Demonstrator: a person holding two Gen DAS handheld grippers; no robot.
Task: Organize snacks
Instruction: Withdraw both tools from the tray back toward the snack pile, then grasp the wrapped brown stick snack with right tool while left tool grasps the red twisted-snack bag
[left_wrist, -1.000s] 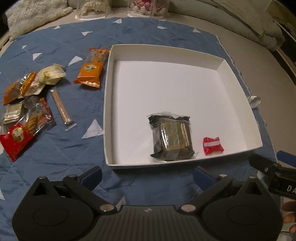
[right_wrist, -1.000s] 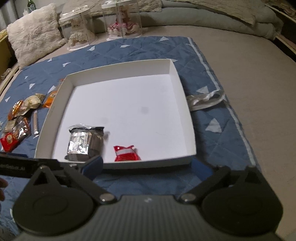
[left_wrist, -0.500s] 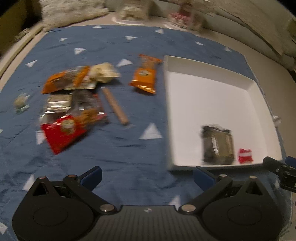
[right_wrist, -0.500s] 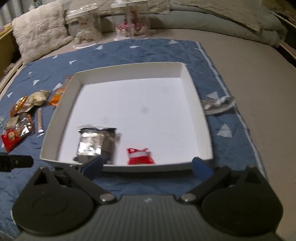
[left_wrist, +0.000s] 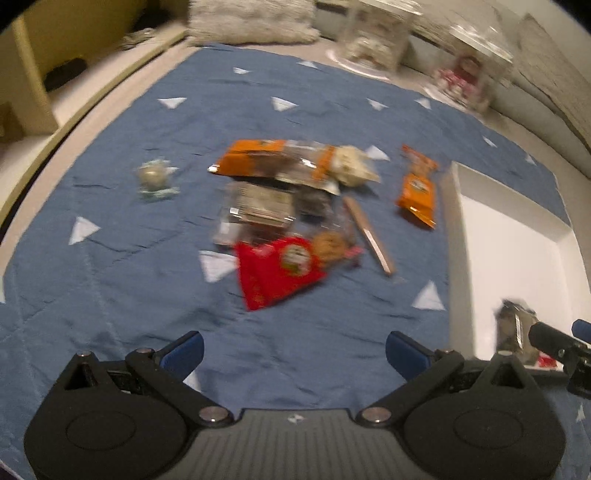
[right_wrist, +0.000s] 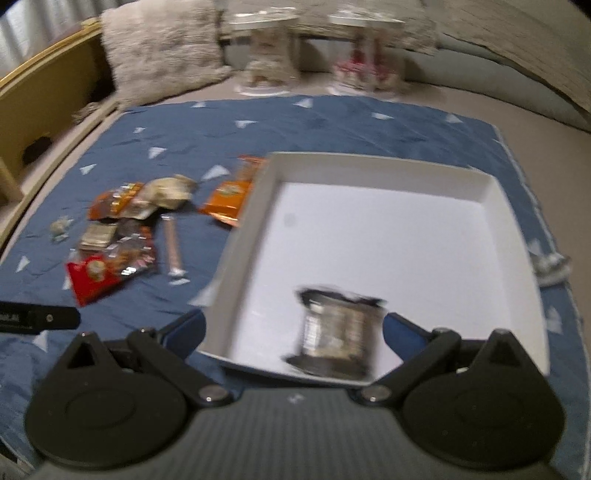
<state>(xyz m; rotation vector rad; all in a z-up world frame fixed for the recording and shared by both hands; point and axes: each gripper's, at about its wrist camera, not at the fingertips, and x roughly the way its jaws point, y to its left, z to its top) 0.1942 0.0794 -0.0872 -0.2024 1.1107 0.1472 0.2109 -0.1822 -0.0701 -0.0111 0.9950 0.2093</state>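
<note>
Left hand-held gripper (left_wrist: 293, 349) spread wide, empty, over blue quilted blanket (left_wrist: 122, 295). At 12 o'clock, loose snack pile: red biscuit packet (left_wrist: 277, 269), orange wrapper (left_wrist: 258, 158), brown stick (left_wrist: 369, 236). At 2 o'clock, orange packet (left_wrist: 419, 192) just beside white tray (left_wrist: 454, 258). Right hand-held gripper (right_wrist: 293, 334) likewise wide and empty, at near edge of tray; silver-black foil packet (right_wrist: 336, 332) inside, near front wall.

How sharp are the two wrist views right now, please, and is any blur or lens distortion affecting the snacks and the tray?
Left wrist view: motion blur smears the red snack packet and its neighbours; fisheye bends the blue quilt's edges. Right wrist view: also blurred, the silver foil packet in the white tray streaked; lighting dim and warm, no strong glare.
</note>
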